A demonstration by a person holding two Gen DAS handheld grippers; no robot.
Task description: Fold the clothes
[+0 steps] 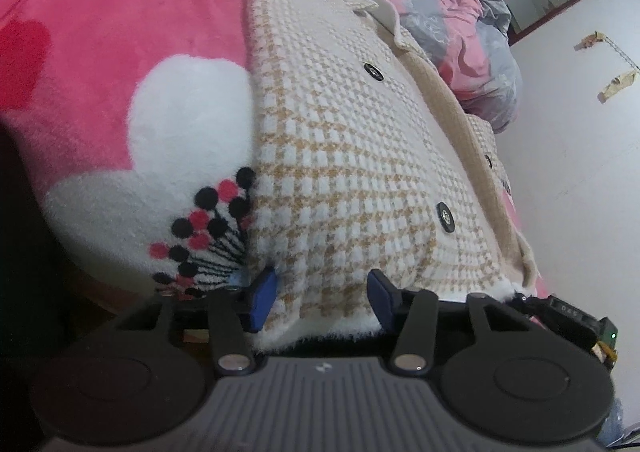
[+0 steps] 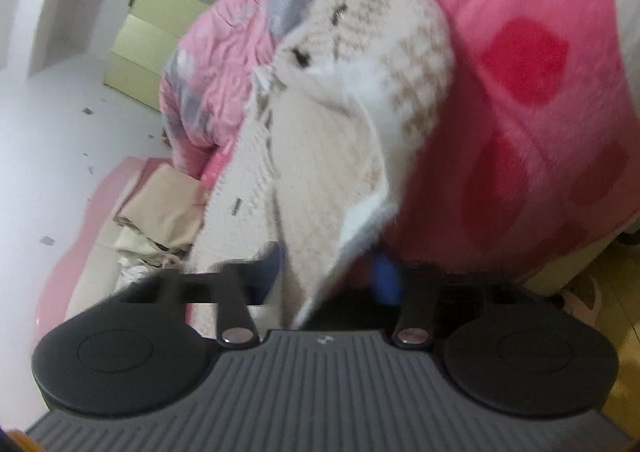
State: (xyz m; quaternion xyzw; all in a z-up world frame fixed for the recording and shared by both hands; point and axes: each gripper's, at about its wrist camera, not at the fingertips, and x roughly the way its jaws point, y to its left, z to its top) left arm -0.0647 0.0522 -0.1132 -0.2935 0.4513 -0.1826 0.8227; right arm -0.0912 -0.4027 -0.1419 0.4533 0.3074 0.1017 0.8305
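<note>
A cream and tan houndstooth jacket with black buttons lies on a pink plush blanket on the bed. In the left wrist view my left gripper sits at the jacket's fluffy white hem. Its blue pads stand apart with the hem lying between them. In the blurred right wrist view my right gripper is shut on an edge of the jacket. That part is lifted off the blanket and shows its cream inner side. Cloth hides the right fingertips.
A crumpled pink and grey quilt is heaped at the bed's far end by a white wall. Beside the bed are a pale green box, a pile of beige clothes and a shoe on the floor.
</note>
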